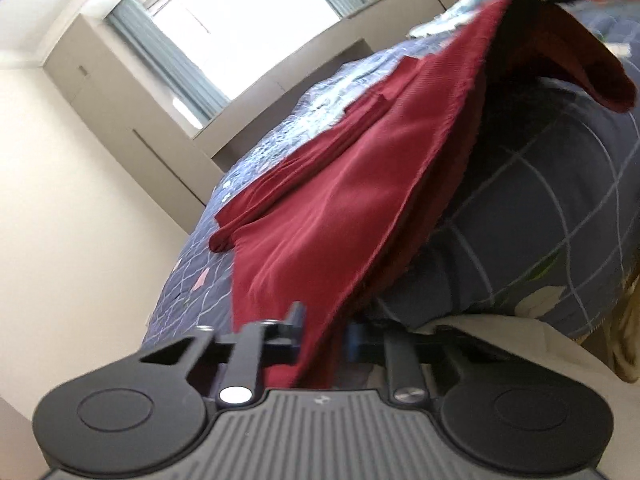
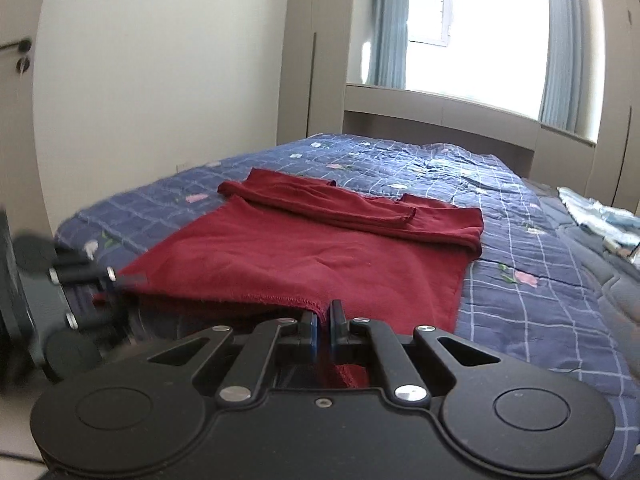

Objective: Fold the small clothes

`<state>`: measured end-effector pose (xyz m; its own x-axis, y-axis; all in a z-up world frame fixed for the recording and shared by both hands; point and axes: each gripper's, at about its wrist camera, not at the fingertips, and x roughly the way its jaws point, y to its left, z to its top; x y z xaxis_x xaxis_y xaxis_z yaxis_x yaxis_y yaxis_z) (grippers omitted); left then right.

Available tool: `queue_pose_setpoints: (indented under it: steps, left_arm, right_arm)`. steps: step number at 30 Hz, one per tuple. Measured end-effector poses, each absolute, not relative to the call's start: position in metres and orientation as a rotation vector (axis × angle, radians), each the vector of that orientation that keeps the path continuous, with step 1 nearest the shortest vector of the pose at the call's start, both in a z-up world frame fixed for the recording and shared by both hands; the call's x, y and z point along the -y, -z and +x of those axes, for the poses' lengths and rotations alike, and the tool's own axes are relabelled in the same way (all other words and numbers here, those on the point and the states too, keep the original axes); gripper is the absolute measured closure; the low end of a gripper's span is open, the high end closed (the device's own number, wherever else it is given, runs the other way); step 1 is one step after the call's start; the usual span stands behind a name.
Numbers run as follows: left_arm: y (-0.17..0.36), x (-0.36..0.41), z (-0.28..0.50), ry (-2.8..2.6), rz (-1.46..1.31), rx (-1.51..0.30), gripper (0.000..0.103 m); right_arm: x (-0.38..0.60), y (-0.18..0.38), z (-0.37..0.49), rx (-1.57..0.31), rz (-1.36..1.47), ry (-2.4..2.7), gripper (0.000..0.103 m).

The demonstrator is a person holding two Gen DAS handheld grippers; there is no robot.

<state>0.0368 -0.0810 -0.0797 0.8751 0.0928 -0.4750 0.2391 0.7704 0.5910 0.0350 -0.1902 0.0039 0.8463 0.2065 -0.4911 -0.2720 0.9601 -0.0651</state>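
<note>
A dark red shirt lies on the blue checked bedspread, its sleeves folded across the far end. My right gripper is shut on the shirt's near hem at its right corner. My left gripper shows at the left of the right wrist view, holding the hem's left corner. In the left wrist view the shirt rises from my left gripper, which is shut on its edge, and the hem is lifted off the bed.
The bed's near edge is under both grippers. A light blue garment lies at the bed's far right. A cream wall is on the left, with wardrobes and a bright window behind the bed.
</note>
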Motion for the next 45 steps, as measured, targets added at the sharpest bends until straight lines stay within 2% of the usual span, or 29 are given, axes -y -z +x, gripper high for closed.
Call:
queue_pose_setpoints:
  steps: [1,8,14,22,29,39,45]
  left_arm:
    - [0.077,0.076,0.035,0.083,0.677,-0.497,0.097]
    - [0.058,0.057,0.023,0.146,0.761,-0.397,0.099]
    - [0.052,0.043,0.013,0.277,0.817,-0.431,0.100]
    - [0.034,0.034,-0.033,0.412,0.817,-0.469,0.100]
    - [0.010,0.018,-0.056,0.539,0.678,-0.635,0.100]
    - [-0.029,0.001,0.011,0.657,0.449,-0.813,0.100]
    - [-0.061,-0.011,0.054,0.669,0.361,-0.793,0.100]
  right_arm:
    - [0.189,-0.002,0.033,-0.505,-0.163,-0.258,0.098]
    - [0.161,0.021,0.021,-0.504,-0.514,-0.283,0.099]
    - [0.155,0.025,0.004,-0.503,-0.681,-0.322,0.100]
    - [0.175,-0.003,-0.039,-0.632,-0.646,-0.476,0.100]
    - [0.181,-0.020,-0.047,-0.693,-0.574,-0.532,0.099]
    - [0.210,-0.062,0.007,-0.726,-0.359,-0.559,0.099]
    - [0.221,-0.098,0.059,-0.695,-0.340,-0.582,0.099]
